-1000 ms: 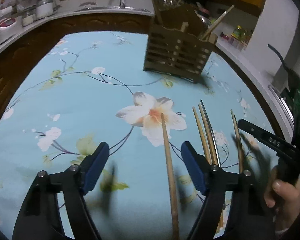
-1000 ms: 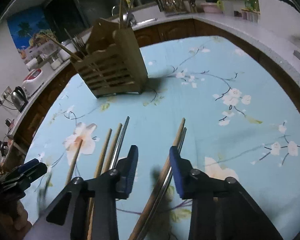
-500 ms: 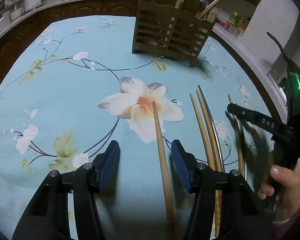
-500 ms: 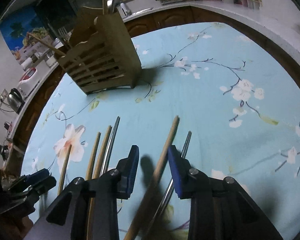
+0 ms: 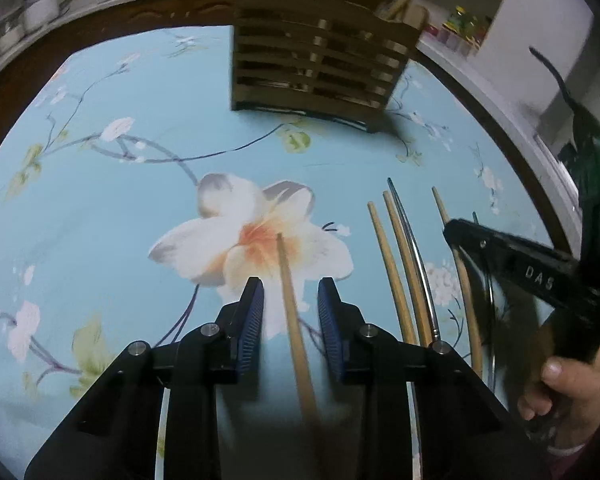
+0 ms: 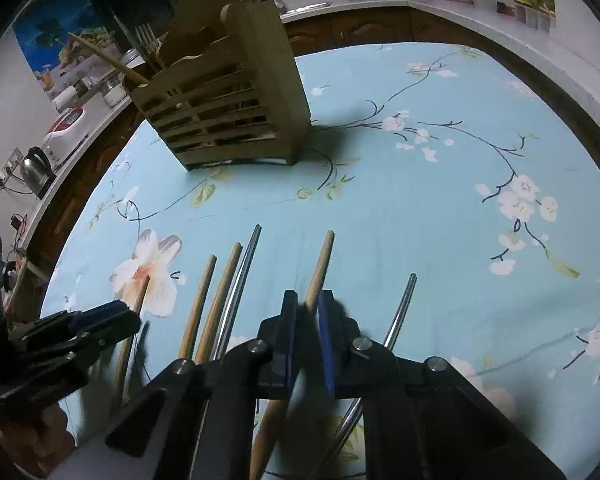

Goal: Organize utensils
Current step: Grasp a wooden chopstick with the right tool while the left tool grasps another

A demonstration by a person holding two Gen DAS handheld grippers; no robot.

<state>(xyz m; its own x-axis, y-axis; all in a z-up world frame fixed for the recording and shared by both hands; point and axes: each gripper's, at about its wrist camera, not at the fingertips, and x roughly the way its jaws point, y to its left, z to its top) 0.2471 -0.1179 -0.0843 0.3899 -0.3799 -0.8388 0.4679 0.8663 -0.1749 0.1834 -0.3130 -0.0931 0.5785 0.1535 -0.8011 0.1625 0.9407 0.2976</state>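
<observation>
Two wooden chopsticks are being taken up at once from a floral blue tablecloth [image 5: 100,208] covering the table, with a slatted wooden utensil holder [image 6: 228,108] standing well beyond them. The left tongs [image 5: 290,312] have just been closing around a wooden chopstick [image 5: 290,300] lying on the large printed flower; a gap is visible on each side of the stick, so it is not yet gripped. The right tongs [image 6: 307,320] have just been closing too and are seen pinched on a second wooden chopstick [image 6: 320,268], whose tip juts out ahead of the pads. Between the two lie a pair of wooden chopsticks [image 5: 396,272] and a metal one [image 5: 414,256], untouched; another metal chopstick [image 6: 400,312] rests just right of the right tongs. For a clean lift, the left stick should be centred between the pads before they are closed, and both sticks raised level so neither pivots, then tipped upright over the holder's open top.
</observation>
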